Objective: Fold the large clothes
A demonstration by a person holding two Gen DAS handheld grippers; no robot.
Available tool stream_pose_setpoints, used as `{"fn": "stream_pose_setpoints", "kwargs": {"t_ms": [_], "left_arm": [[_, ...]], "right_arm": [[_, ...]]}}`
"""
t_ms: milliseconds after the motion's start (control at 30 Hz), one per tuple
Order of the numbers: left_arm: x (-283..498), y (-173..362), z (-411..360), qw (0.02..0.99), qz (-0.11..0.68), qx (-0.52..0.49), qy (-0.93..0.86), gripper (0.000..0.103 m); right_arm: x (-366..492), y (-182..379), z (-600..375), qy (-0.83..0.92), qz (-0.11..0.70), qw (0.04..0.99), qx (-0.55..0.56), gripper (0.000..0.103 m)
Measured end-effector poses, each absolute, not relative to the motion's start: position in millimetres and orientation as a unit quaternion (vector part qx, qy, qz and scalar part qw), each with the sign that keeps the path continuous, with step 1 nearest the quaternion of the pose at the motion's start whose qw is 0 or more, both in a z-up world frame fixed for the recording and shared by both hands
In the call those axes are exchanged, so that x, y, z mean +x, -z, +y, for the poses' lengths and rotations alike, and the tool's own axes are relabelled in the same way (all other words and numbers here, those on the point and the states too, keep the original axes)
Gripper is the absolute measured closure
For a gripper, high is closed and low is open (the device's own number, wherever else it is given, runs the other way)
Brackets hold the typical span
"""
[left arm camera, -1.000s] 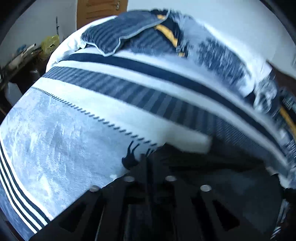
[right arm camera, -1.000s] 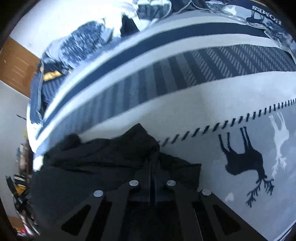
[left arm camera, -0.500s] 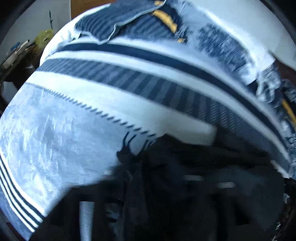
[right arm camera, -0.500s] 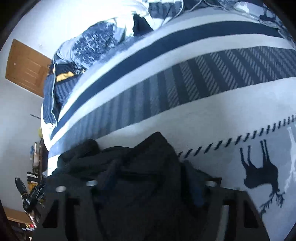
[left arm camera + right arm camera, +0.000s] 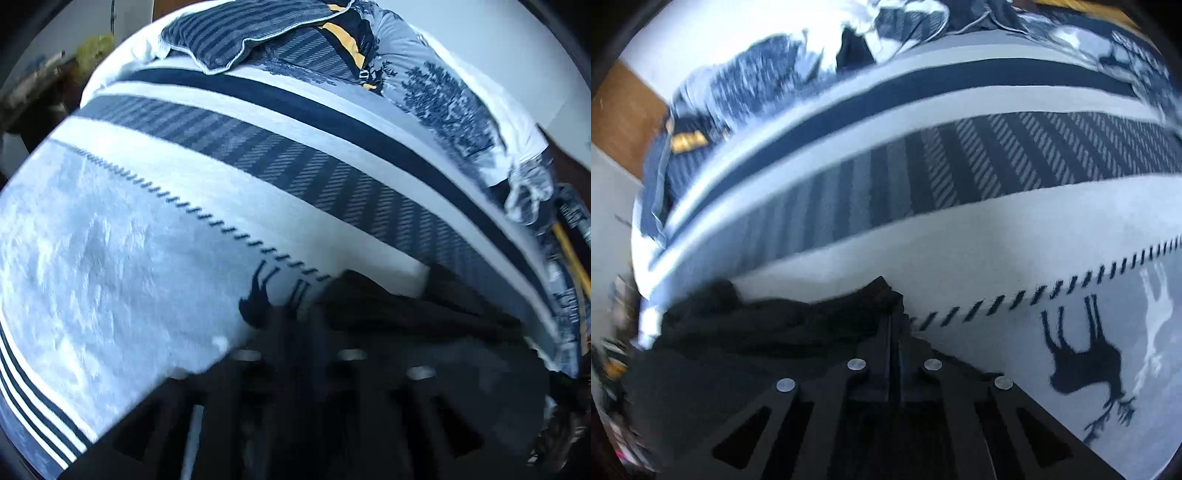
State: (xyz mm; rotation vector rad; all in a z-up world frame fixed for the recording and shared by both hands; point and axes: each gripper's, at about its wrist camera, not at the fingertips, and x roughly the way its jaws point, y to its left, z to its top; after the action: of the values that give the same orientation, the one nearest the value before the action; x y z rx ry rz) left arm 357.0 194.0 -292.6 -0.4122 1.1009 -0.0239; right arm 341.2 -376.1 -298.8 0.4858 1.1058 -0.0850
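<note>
On the bed (image 5: pixel 155 236), with its striped deer-print cover, our black garment (image 5: pixel 783 325) lies bunched at the near edge. Half a second ago both grippers stood spread; now our right gripper (image 5: pixel 895 332) is pressed together, pinching a fold, and our left gripper (image 5: pixel 299 332), blurred, seems likewise, ready for lifting. No writing is legible.

Right claw (image 5: pixel 895 325): matte black, flat angular fingers, triangular cutouts, four round silver screws. Left claw (image 5: pixel 299 325): same black build, blurred.
</note>
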Motion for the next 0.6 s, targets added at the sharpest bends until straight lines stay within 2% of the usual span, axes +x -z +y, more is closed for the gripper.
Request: {"fn": "stream_pose_setpoints", "kwargs": {"t_ms": [33,67,100,133,167,200,300,367,400,433,467,500,533,600], "left_arm": [[351.8,289.4,195.4,0.834,0.515,-0.197,0.011,0.031],[346.3,284.9,196.5,0.841,0.505,-0.194,0.007,0.029],[340.8,279.7,196.8,0.847,0.496,-0.190,0.009,0.029],[337.5,277.8,195.7,0.846,0.498,-0.189,0.015,0.029],[336.6,277.9,194.5,0.844,0.501,-0.191,0.018,0.029],[336.7,279.5,192.8,0.842,0.503,-0.192,0.021,0.029],[340.7,285.8,183.6,0.838,0.515,-0.180,0.020,0.030],[346.1,297.5,173.9,0.828,0.530,-0.179,0.038,0.050],[349.7,303.3,169.5,0.822,0.539,-0.179,0.042,0.073],[351.8,308.0,166.2,0.817,0.546,-0.177,0.045,0.089],[352.9,307.4,163.5,0.820,0.543,-0.172,0.046,0.096],[352.3,301.6,161.2,0.831,0.532,-0.158,0.042,0.100],[350.6,294.4,159.5,0.842,0.519,-0.142,0.037,0.101],[351.1,276.7,158.6,0.863,0.489,-0.120,0.030,0.102]], "right_arm": [[336.1,293.2,-379.8,0.032,0.511,0.823,0.246,0.097],[331.7,287.5,-381.9,0.026,0.504,0.824,0.258,0.093],[327.0,281.7,-383.4,0.020,0.498,0.827,0.263,0.074],[321.9,275.4,-385.0,0.011,0.494,0.829,0.264,0.038],[319.3,271.6,-385.1,0.009,0.491,0.830,0.264,0.026],[312.1,267.1,-385.4,0.009,0.482,0.836,0.263,0.025],[303.2,262.2,-384.1,-0.002,0.482,0.838,0.256,0.025],[298.8,268.4,-388.5,-0.009,0.491,0.830,0.265,0.025],[300.3,272.9,-388.2,-0.005,0.498,0.826,0.264,0.028],[303.0,280.3,-388.9,0.002,0.509,0.820,0.260,0.040],[299.5,285.9,-386.4,-0.004,0.518,0.815,0.260,0.050],[303.4,295.5,-383.1,-0.010,0.537,0.805,0.251,0.074],[303.1,299.0,-381.7,-0.006,0.546,0.803,0.240,0.088],[302.9,291.8,-380.5,-0.002,0.529,0.819,0.223,0.099]]}}
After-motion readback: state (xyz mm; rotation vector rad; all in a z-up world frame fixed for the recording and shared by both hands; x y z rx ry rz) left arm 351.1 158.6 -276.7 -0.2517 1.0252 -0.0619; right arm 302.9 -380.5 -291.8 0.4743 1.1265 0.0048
